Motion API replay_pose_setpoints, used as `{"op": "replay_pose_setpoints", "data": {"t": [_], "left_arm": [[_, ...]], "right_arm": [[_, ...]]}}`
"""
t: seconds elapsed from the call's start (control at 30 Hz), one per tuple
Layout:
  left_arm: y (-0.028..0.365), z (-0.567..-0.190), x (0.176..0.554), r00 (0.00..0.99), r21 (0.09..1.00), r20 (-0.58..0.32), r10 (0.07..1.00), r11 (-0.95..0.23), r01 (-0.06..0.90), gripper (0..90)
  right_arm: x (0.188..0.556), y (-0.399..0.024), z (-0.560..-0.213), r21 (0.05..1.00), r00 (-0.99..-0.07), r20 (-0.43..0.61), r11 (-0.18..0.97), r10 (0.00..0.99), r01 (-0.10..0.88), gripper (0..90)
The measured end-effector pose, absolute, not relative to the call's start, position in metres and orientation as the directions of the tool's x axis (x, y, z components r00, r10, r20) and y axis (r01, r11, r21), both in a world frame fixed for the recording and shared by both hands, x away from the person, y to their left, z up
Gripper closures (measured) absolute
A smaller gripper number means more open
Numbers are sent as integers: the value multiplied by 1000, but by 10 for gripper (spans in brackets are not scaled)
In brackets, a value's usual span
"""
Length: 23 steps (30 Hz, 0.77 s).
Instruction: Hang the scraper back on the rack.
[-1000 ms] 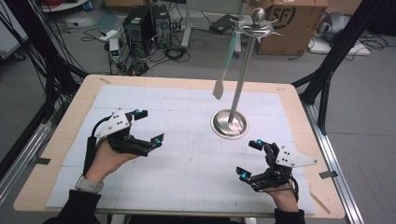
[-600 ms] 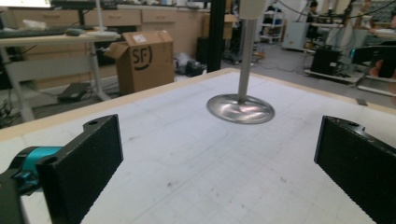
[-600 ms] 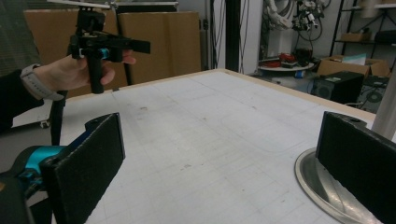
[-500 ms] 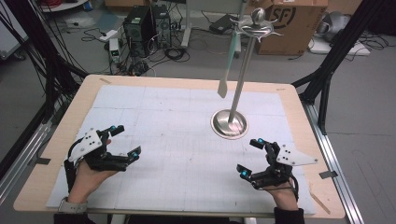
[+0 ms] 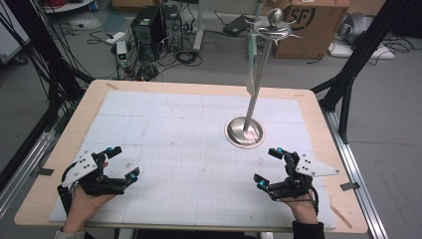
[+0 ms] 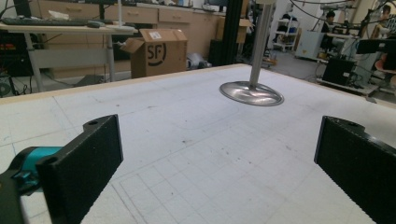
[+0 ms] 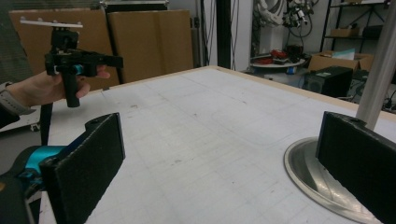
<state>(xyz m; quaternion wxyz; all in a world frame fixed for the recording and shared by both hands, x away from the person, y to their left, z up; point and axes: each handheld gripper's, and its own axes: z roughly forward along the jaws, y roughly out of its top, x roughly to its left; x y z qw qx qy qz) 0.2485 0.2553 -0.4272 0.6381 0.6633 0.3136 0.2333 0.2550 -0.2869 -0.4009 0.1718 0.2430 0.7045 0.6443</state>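
A tall metal stand rises from a round base (image 5: 244, 132) right of the table's middle, with hooks at its top (image 5: 271, 29). A pale flat utensil (image 5: 251, 82) hangs from one hook, close to the pole. My left gripper (image 5: 124, 162) is held low over the near left corner, open and empty. Near the front right, just short of the base, my right gripper (image 5: 267, 167) is open and empty too. The left gripper view has the base (image 6: 252, 93) far ahead between its wide jaws. In the right gripper view the base (image 7: 310, 179) lies just beyond the right jaw.
A white gridded mat (image 5: 189, 129) covers the wooden table (image 5: 59, 149). Black frame posts (image 5: 348, 74) stand at the table's sides. Behind it are a cardboard box (image 5: 308, 25), computer cases and cables on the floor. In the right gripper view a hand holds the left gripper (image 7: 72, 63) far off.
My left gripper has drawn back toward the near left corner, then settled. The hanging utensil has swung right, closer to the pole. The right gripper has hardly moved.
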Motion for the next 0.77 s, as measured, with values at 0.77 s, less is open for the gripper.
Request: {"op": "replay_pose_setpoints", "data": {"t": [0.77], "left_arm": [[268,-428,240,631,992,-65,773,-16,123,17]], "right_arm": [[256,-304,-409,990,-740,79,36,668,138,2]]}}
